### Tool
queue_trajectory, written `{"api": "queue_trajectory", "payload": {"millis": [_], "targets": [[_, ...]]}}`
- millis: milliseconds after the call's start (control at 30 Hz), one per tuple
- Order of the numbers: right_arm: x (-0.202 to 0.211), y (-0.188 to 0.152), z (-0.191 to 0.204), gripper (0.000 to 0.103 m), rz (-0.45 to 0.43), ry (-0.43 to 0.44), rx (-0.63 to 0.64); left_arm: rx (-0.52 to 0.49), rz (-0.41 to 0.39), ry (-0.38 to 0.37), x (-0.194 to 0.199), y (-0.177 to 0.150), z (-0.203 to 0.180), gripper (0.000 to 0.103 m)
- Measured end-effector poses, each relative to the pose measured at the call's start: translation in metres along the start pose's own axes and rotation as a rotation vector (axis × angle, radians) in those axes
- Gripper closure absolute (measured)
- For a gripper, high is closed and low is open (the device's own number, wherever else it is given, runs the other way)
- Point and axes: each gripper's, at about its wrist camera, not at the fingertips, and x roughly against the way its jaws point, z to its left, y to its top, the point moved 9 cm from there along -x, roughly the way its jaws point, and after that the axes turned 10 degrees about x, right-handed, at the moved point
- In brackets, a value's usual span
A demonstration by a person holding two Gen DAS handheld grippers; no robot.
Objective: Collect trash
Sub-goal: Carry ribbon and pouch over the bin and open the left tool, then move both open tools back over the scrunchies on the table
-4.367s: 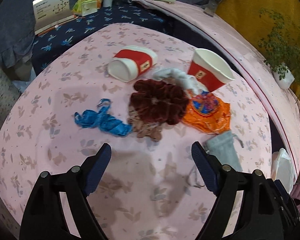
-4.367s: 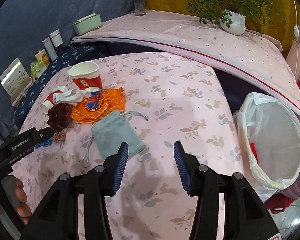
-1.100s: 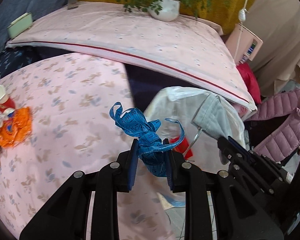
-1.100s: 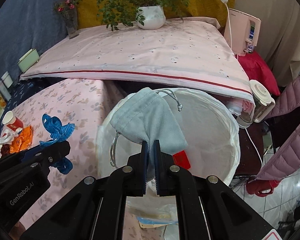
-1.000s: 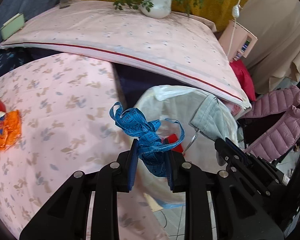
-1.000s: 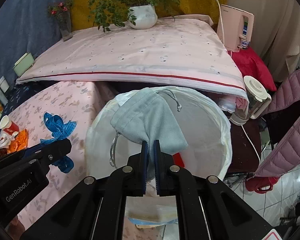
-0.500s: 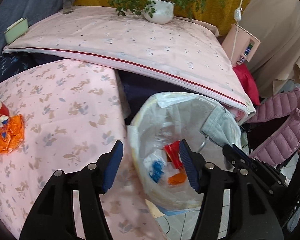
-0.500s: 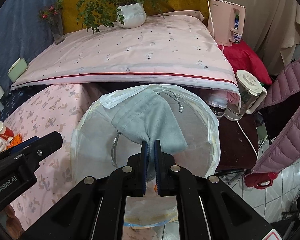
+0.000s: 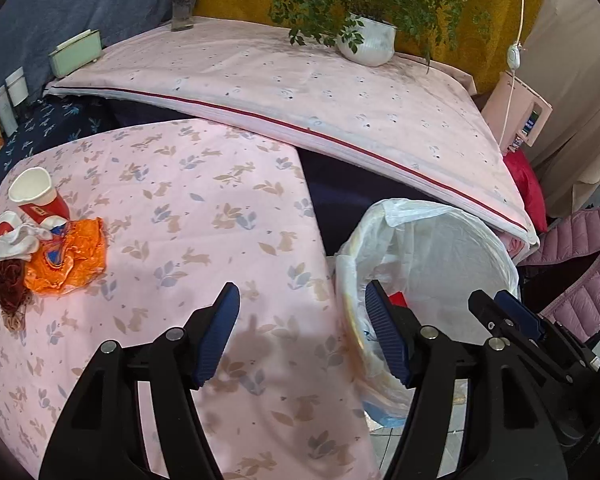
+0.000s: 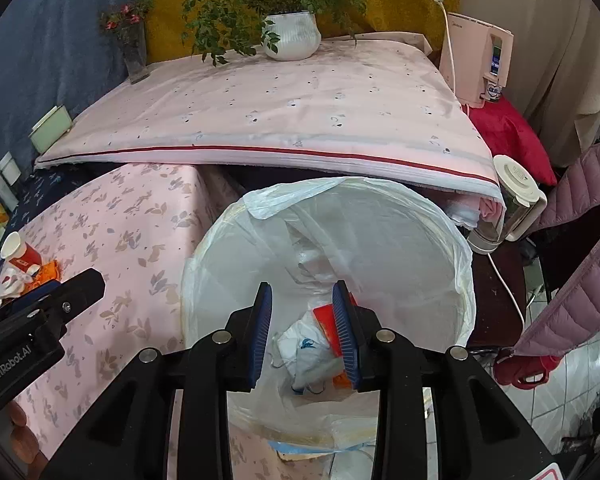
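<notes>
The white-bagged trash bin stands beside the pink rabbit-print table. My right gripper hangs over its mouth, jaws opening, nothing between them. Below lie crumpled white trash and a red scrap; I cannot make out the grey pouch. My left gripper is over the table's edge by the bin, jaws opening and empty. At the table's far left remain a red-and-white paper cup, an orange wrapper, a white cloth and a dark red scrunchie.
Behind the bin runs a raised surface under a pink sheet with a potted plant, a vase and a green box. A pink appliance, a lidded jar and a pink down jacket crowd the right.
The left jaws opened and the blue tape fell into the bin; that gripper then swung back toward the table. The right jaws parted and the grey pouch dropped out of sight.
</notes>
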Motion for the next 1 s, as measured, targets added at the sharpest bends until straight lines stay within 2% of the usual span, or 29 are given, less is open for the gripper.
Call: {"api": "queue_trajectory", "payload": {"millis": [467,600,833,1000], "targets": [[0.015,0.006,0.051,0.072,-0.012,0.035,0.069,0.060,-0.023,0.035,0.017,0.004,0.049,0.041],[0.019,0.007,0.069,0.066,-0.018,0.046,0.089,0.086,-0.025,0.042,0.021,0.005,0.067,0.041],[0.023,0.005,0.107,0.065,-0.016,0.071,0.138,0.142,-0.036,0.064,0.031,0.005,0.108,0.041],[0.027,0.003,0.135,0.060,-0.018,0.093,0.162,0.186,-0.046,0.096,0.038,0.004,0.147,0.037]]}}
